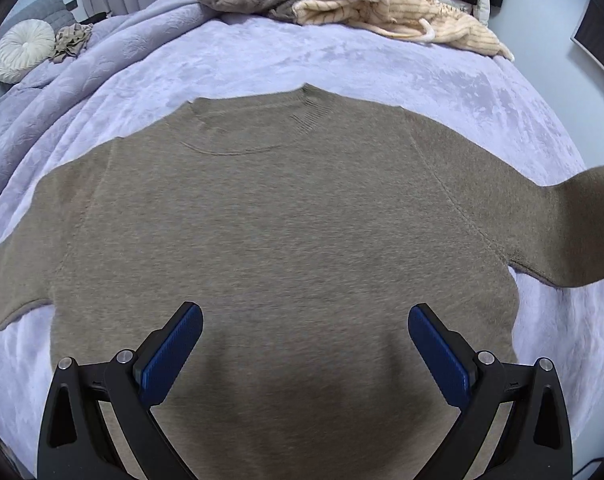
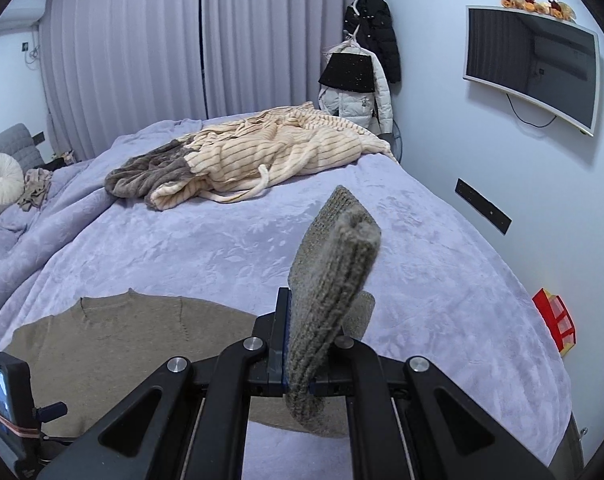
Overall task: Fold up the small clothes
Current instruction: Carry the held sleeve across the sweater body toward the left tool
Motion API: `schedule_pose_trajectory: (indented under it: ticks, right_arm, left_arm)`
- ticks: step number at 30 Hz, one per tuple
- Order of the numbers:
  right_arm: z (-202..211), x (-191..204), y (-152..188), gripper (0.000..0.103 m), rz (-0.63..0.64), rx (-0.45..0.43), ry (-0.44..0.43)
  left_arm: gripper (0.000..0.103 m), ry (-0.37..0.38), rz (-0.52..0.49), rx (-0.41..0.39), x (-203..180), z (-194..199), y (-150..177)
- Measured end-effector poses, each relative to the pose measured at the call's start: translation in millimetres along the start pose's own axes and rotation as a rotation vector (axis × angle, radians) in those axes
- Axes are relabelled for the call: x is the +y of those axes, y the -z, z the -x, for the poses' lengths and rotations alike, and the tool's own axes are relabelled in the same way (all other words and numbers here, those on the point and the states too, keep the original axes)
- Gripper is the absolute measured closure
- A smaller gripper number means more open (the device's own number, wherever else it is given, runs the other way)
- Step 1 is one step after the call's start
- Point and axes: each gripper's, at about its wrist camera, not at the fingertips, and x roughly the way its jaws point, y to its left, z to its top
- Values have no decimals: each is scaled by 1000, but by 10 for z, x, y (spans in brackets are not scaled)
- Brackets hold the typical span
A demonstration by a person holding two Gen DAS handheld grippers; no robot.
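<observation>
A taupe knit sweater point(image 1: 270, 216) lies flat on the bed's plush lavender blanket point(image 1: 262, 64), ribbed collar away. The left hand-held gripper point(image 1: 305, 330) hangs spread above its fuzzy body; the right hand-held gripper point(image 2: 298, 332) pinches its ribbed sleeve cuff point(image 2: 333, 272).

Readable text: none in either view
Small screen point(image 2: 0, 388) beside the brown sweater point(image 2: 114, 344): picture too small to read
Wall television point(image 2: 531, 68): dark, no writing

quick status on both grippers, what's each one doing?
Left gripper: open, holding nothing, above the brown sweater.
Right gripper: closed on the sweater's sleeve cuff, lifted off the bed.
</observation>
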Motion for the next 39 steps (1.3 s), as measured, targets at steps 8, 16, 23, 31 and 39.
schedule_pose_trajectory:
  ticks: [8,16,23,31,39]
  right_arm:
    - [-10,723,48,97,99,14,-39]
    - [-6,1409,70,97,192,17,-80]
    - [-52,1975,153,97,253,31,-120]
    - [-148,2699,375,97,350,58,-178]
    - [-413,3409,753,97,463,137,-215]
  left_arm:
    - [0,21,60,-32,497,33,135]
    - [0,25,115,-15,960,-49,270]
    - [0,14,165,12,1366,-140,410]
    - [0,18,220,1,1705,-44,588]
    - [0,32,270,-17,1927,158,820]
